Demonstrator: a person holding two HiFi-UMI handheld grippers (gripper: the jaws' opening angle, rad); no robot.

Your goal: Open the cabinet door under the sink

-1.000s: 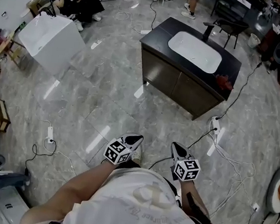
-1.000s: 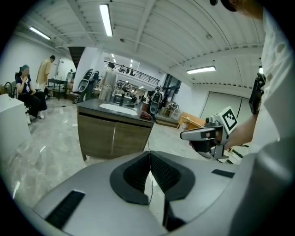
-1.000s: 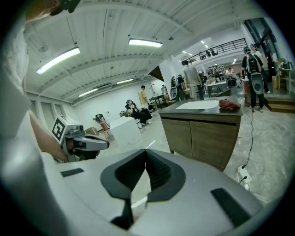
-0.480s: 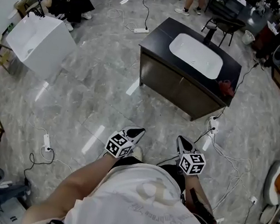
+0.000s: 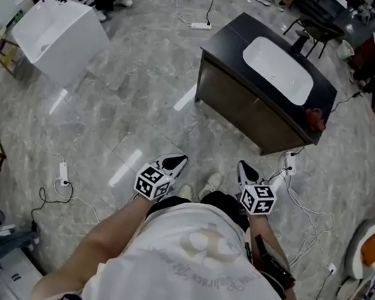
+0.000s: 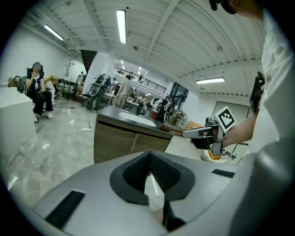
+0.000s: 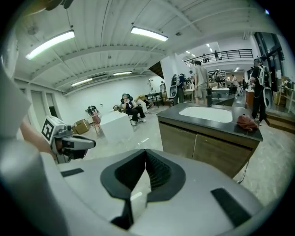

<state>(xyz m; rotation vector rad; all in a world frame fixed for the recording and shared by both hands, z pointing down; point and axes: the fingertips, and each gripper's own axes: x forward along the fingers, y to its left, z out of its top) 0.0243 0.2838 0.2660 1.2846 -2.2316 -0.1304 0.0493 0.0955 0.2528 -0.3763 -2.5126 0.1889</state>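
While the cabinet [image 5: 245, 112] under the sink [image 5: 278, 61] is seen in the head view well apart from the person, across a stretch of grey floor [image 5: 130, 119], both of its doors [image 5: 230, 97] are shut flat. The step in hand is therefore judged to be the approach, and the opening itself is not yet begun. The left gripper [image 5: 176, 161] and the right gripper [image 5: 244, 169] are held side by side in front of the body. Both are pointed toward the cabinet front and nothing is touched by them.

In the left gripper view, the jaws are seen pressed together with nothing between them, and the cabinet front is shown far beyond them.

In the right gripper view, the jaws are likewise closed and empty. The two door panels are seen meeting at a vertical seam, and no handle can be made out on them. A red object [image 7: 247, 122] is laid on the countertop [image 7: 203, 120] beside the sink.

For the next move, the distance must first be closed. Then the jaws of one gripper must be parted and brought to a door edge, probably at the seam or the top, before the door is pulled outward.
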